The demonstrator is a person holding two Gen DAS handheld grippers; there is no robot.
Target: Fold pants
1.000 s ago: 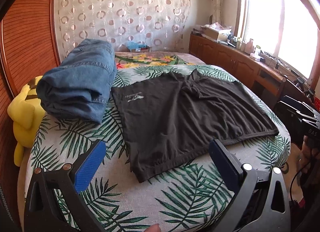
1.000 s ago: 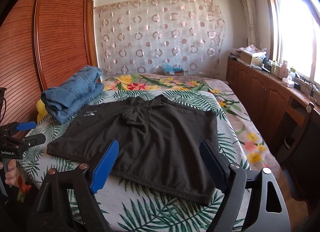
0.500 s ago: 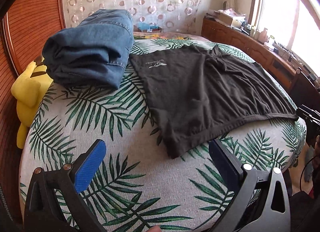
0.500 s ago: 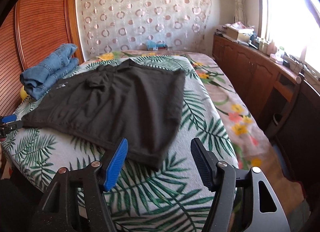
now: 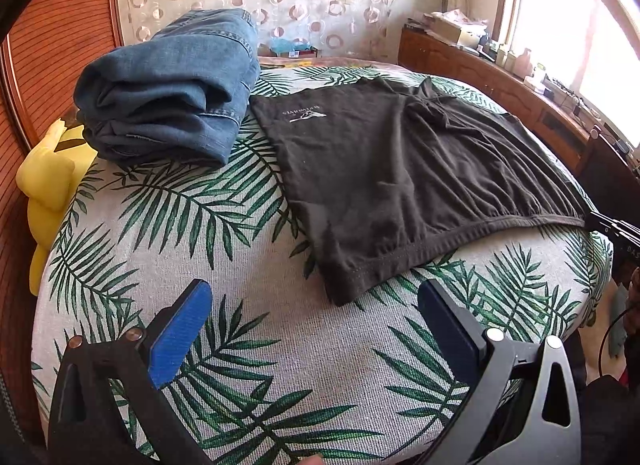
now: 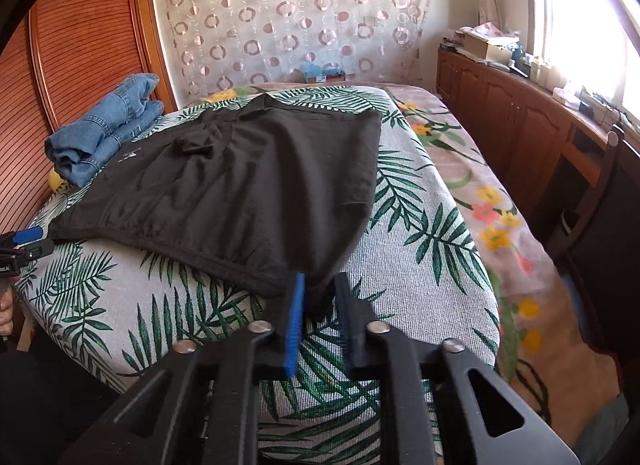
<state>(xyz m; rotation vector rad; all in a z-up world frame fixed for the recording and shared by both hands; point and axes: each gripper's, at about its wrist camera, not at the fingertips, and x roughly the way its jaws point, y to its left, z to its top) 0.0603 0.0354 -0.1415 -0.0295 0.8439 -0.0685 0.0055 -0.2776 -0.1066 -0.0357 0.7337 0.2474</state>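
Dark brown shorts (image 5: 408,181) lie flat on the palm-leaf bedspread (image 5: 224,273), just right of the folded jeans (image 5: 168,93). Right gripper (image 6: 318,297) has just been closing and its jaws now pinch the shorts' near right corner. Left gripper (image 5: 316,329) hangs wide open over bare bedspread, just short of the shorts' near left corner, holding nothing.
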